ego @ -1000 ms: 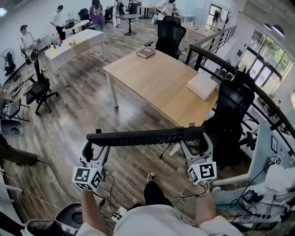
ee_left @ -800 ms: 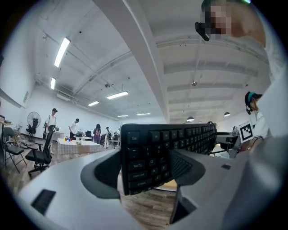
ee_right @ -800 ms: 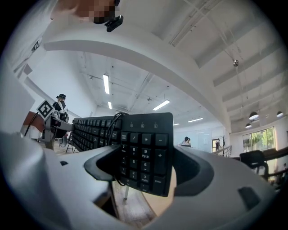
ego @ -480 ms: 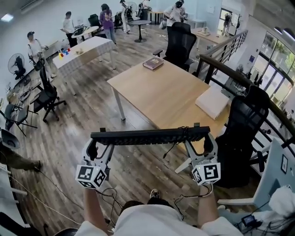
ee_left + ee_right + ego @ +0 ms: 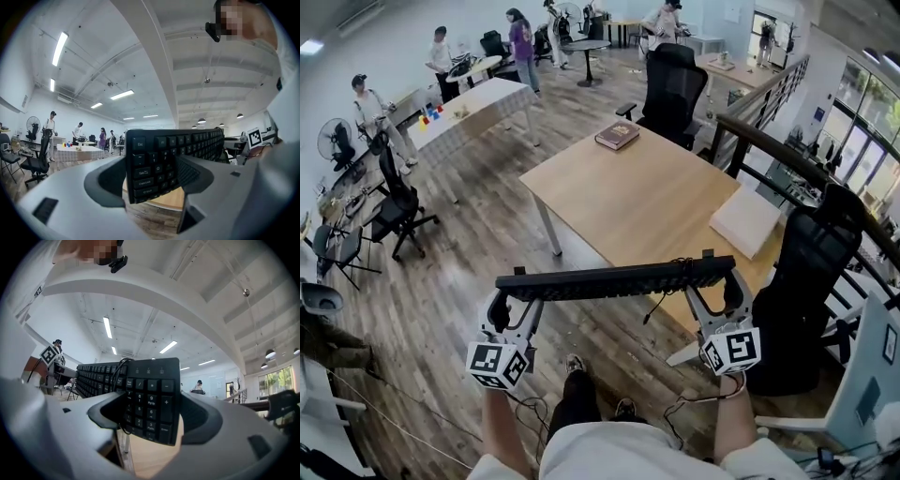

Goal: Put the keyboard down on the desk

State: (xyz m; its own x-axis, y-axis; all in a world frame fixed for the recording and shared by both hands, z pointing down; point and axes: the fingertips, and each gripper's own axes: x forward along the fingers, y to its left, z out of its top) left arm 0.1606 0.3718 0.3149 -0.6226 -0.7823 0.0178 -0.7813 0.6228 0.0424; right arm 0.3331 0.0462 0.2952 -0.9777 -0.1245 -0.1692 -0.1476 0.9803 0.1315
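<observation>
A long black keyboard (image 5: 614,279) hangs level in the air between my two grippers, short of the wooden desk (image 5: 652,197). My left gripper (image 5: 508,302) is shut on its left end, where the Esc and Tab keys (image 5: 143,161) show between the jaws. My right gripper (image 5: 720,293) is shut on its right end, clamping the number pad (image 5: 150,401). The keyboard's black cable (image 5: 661,298) dangles under its right half. The near corner of the desk lies just beyond and below the keyboard.
On the desk lie a brown book (image 5: 617,136) at the far corner and a white pad (image 5: 747,223) at the right edge. Black office chairs (image 5: 811,272) stand at the desk's right and far side. A railing (image 5: 787,159) runs along the right. People stand at far tables (image 5: 473,103).
The keyboard and both grippers have come nearer to the desk, which now lies closer in the head view. The grip on both ends is unchanged.
</observation>
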